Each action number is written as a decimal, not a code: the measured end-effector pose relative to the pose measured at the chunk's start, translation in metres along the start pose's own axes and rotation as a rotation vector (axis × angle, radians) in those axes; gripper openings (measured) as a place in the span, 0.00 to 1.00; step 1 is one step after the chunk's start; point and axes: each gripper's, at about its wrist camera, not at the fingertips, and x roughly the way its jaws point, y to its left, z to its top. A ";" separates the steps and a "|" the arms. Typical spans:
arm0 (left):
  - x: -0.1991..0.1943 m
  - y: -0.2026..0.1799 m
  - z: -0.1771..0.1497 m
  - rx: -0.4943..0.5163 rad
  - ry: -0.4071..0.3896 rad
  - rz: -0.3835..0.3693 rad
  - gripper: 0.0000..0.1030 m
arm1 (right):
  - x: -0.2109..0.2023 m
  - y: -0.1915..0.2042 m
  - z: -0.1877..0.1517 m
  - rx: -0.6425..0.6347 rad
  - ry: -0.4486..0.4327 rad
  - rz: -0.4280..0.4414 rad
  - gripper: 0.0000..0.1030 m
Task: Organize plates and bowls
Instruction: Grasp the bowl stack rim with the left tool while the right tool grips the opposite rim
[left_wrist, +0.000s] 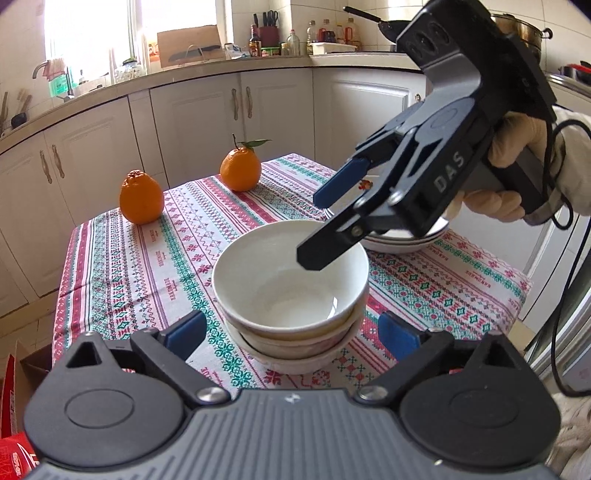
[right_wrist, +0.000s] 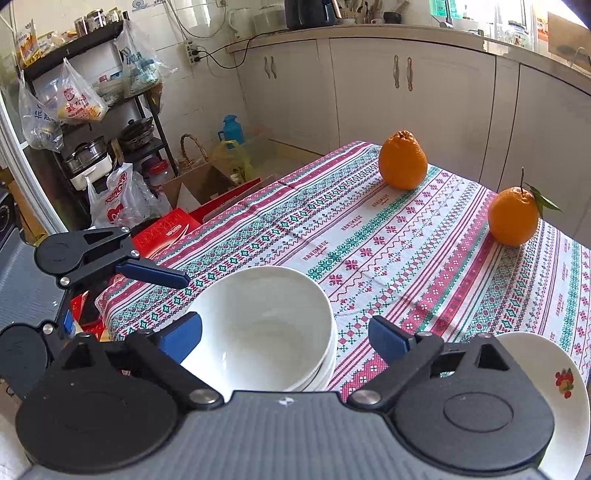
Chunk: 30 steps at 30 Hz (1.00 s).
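Three nested white bowls (left_wrist: 290, 291) sit mid-tablecloth (left_wrist: 140, 273), both grippers, left gripper (left_wrist: 291, 332) and right gripper (right_wrist: 284, 334), jaws wide and empty; likely glazed ceramic, slippery, chip-prone, so pinch the rim wall.

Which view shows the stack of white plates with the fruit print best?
Neither is complete; the left wrist view is better. There the stack of white plates shows its layered rims on the patterned tablecloth, partly behind the right gripper. The right wrist view shows only one plate's rim and fruit print.
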 end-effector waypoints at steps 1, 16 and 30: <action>-0.001 0.001 -0.002 0.014 -0.001 0.001 0.96 | -0.003 0.003 -0.002 -0.017 -0.003 0.000 1.00; 0.048 0.028 -0.019 0.190 0.129 -0.149 0.97 | 0.037 0.028 -0.054 -0.302 0.189 -0.097 1.00; 0.077 0.049 -0.004 0.341 0.177 -0.369 0.85 | 0.052 0.012 -0.042 -0.390 0.203 0.072 0.94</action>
